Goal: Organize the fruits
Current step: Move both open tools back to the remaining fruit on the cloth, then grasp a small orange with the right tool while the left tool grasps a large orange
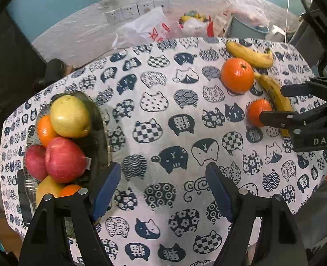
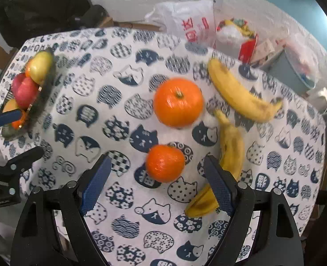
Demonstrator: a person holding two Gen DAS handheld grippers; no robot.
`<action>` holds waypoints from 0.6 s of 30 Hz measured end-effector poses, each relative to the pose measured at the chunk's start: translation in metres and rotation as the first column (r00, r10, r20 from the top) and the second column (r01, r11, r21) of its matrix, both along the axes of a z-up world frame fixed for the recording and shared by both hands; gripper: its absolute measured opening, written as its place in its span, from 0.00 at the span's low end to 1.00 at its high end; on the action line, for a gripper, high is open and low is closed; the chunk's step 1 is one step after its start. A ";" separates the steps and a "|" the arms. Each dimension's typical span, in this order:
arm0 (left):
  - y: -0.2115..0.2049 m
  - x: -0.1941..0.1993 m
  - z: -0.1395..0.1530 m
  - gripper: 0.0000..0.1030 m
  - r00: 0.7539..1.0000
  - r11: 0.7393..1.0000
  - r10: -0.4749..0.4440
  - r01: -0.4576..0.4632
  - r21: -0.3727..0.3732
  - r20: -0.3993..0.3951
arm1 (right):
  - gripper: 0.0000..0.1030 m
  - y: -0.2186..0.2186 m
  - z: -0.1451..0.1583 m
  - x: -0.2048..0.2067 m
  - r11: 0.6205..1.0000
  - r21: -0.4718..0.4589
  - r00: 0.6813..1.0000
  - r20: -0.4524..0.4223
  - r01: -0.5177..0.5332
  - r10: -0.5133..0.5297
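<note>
Orange and yellow fruit lay loose on the cat-print tablecloth (image 2: pixel 119 102): a large orange (image 2: pixel 178 102), a small orange (image 2: pixel 164 163) and two bananas, the far banana (image 2: pixel 240 97) and the near banana (image 2: pixel 231 155). They sat close together on the right side, well apart from the fruit bowl (image 1: pixel 101 128) at the left edge, so these looked like the leftovers to be moved.

The bowl already held a yellow-green apple (image 1: pixel 70 116), red apples (image 1: pixel 64 159) and a couple of oranges, piled high; room for more looked tight.

The right gripper (image 2: pixel 155 184) hung over the loose group, jaws spread wide with nothing between the pads. The small orange sat just ahead of the gap and the near banana ran beside the right-hand finger (image 2: pixel 218 188), so the orange was probably the target, though the banana could get bumped.

The left gripper (image 1: pixel 163 190) was over bare cloth just beside the bowl, jaws also spread and empty, likely free after a drop-off at the bowl, or waiting. The right-wrist view was motion-blurred.

Plastic bags (image 2: pixel 192 22) and a grey bin (image 2: pixel 294 73) stood behind the table, not part of the job.
</note>
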State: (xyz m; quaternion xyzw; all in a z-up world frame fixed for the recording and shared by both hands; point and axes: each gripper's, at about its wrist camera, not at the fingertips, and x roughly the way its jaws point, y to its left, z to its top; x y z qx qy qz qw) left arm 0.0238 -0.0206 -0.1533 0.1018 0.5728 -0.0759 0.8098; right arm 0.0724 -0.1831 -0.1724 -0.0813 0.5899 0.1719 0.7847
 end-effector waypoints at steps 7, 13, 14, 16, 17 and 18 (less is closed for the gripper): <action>-0.007 0.005 -0.014 0.78 0.999 1.000 -0.008 0.009 0.021 -0.035 | 0.82 -0.011 -0.032 0.009 0.999 0.024 0.998 -0.059 0.027 -0.026; -0.010 0.011 -0.020 0.78 0.998 1.000 -0.002 0.003 0.017 -0.059 | 0.70 -0.008 -0.044 0.008 0.999 0.040 0.998 -0.066 -0.001 0.004; -0.011 0.013 -0.021 0.78 0.998 1.000 -0.001 0.002 0.015 -0.061 | 0.63 -0.006 -0.046 0.007 0.999 0.041 0.997 -0.074 -0.008 0.011; -0.013 0.015 -0.021 0.78 0.998 1.000 0.001 -0.001 0.009 -0.066 | 0.52 -0.006 -0.049 0.007 0.999 0.047 0.996 -0.088 -0.014 0.018; -0.014 0.016 -0.021 0.78 0.998 1.000 0.001 -0.001 0.007 -0.067 | 0.47 -0.006 -0.051 0.007 0.999 0.046 0.996 -0.092 -0.016 0.020; -0.015 0.017 -0.021 0.78 0.998 1.000 0.001 0.000 0.005 -0.067 | 0.46 -0.006 -0.052 0.006 0.999 0.041 0.995 -0.092 -0.018 0.022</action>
